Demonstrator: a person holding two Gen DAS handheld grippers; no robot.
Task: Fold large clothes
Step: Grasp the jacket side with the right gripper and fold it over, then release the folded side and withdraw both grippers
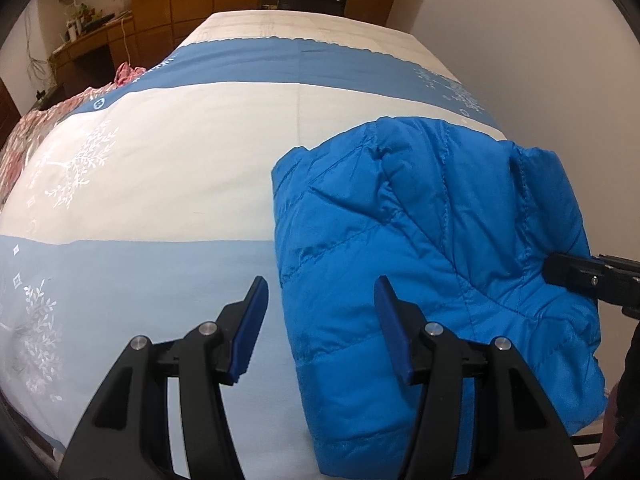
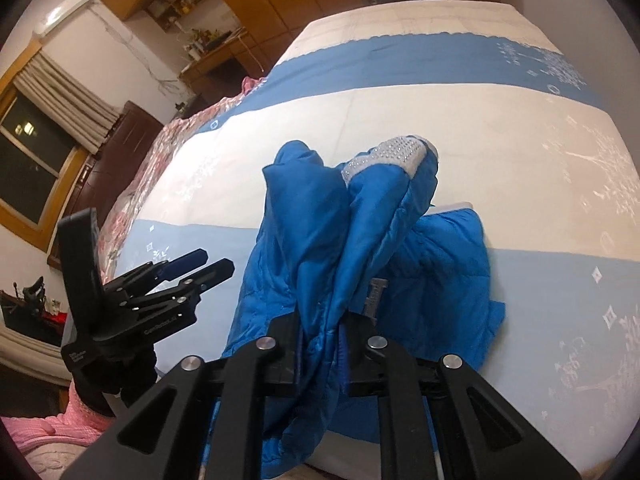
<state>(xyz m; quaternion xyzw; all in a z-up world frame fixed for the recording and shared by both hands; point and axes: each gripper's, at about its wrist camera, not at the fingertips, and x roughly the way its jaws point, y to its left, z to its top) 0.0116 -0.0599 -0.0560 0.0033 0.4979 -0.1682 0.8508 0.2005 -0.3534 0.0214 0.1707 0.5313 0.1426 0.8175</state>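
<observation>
Jacket (image 1: 432,248): 1 blue quilted item, bunched at 4 o'clock on bed (image 1: 168,184). Right gripper (image 2: 340,344) clenched on raised fabric. Left gripper (image 1: 320,320) released, beside it. Fold judged partly done; flattening, final folds remain.

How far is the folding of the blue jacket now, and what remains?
Done: the blue puffer jacket already lies doubled into a compact bundle on the striped bedspread. In hand: the right gripper is shut on a raised fold of it. The left gripper is open and holds nothing. Left: lay this fold down and flatten the bundle.
</observation>
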